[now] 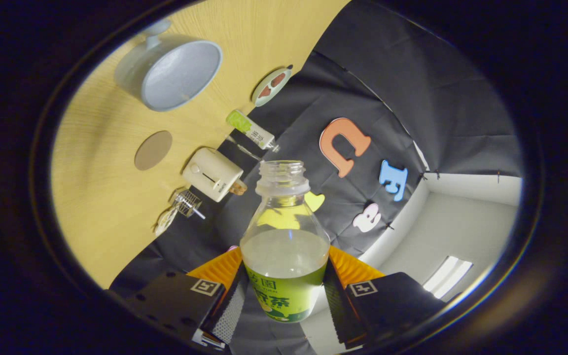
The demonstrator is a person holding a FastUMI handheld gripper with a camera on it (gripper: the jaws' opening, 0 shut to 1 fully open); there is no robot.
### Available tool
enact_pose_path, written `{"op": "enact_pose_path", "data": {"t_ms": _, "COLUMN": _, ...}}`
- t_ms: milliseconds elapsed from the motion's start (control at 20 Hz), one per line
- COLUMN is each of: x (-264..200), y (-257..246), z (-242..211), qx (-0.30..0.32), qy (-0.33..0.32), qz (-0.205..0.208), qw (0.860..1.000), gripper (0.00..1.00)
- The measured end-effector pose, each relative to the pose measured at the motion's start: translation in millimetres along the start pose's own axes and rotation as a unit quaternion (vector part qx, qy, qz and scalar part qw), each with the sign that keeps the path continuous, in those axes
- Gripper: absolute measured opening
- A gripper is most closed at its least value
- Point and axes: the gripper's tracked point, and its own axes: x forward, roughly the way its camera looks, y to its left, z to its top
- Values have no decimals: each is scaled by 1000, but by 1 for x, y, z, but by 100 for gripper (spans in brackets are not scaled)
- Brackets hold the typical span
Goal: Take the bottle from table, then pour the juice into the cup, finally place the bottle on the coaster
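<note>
My claw (284,291) pinches the bottle (284,246) at its labelled lower body, a finger pressing each side. Bottle is uncapped, pale juice filling roughly the lower half. View is rolled, so the wooden counter (101,207) appears tilted beyond the bottle. On it: grey cup (175,69) with handle, well apart from the bottle; round brown coaster (153,150) nearer, between the cup and a small white box (212,173).
</note>
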Motion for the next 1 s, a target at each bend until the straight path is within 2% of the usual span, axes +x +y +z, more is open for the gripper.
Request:
{"op": "enact_pose_path", "data": {"t_ms": 450, "x": -5, "y": -10, "z": -3, "qx": -18, "qy": 7, "qz": -11, "qw": 1000, "gripper": 80}}
{"op": "enact_pose_path", "data": {"t_ms": 700, "x": -4, "y": -4, "z": -10, "qx": -3, "qy": 18, "qz": -2, "qw": 1000, "gripper": 79}}
{"op": "enact_pose_path", "data": {"t_ms": 850, "x": -2, "y": 2, "z": -10, "qx": 35, "qy": 19, "qz": 10, "qw": 999, "gripper": 79}}
{"op": "enact_pose_path", "data": {"t_ms": 1000, "x": 0, "y": 16, "z": -12, "qx": 102, "qy": 28, "qz": 38, "qw": 994, "gripper": 80}}
